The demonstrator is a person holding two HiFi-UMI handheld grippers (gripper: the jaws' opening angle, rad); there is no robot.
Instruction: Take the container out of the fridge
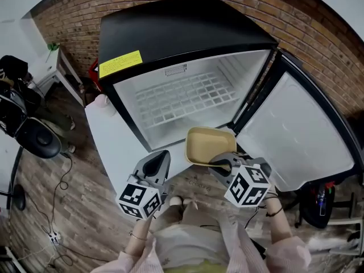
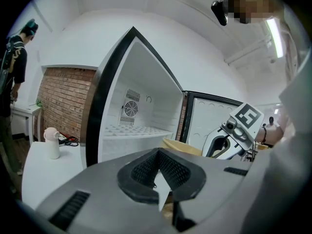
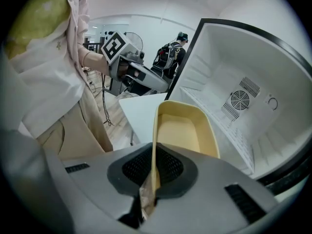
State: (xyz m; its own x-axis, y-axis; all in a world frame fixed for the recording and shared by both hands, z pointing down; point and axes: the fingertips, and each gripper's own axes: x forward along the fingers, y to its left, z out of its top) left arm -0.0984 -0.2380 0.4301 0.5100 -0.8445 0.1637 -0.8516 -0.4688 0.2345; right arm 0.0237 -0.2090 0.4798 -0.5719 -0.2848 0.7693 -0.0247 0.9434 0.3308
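The mini fridge stands open, with its door swung to the right and a bare wire shelf inside. A shallow yellow container hangs in front of the opening, outside the fridge. My right gripper is shut on its near rim, and in the right gripper view the thin yellow wall runs straight out from between the pads. My left gripper hovers just left of the container, jaws together and holding nothing. The left gripper view shows the container's edge beyond its closed tips.
A white table stands left of the fridge, with a small white bottle on it. A black chair and cables lie on the wooden floor at left. A brick wall is behind. A person stands further off.
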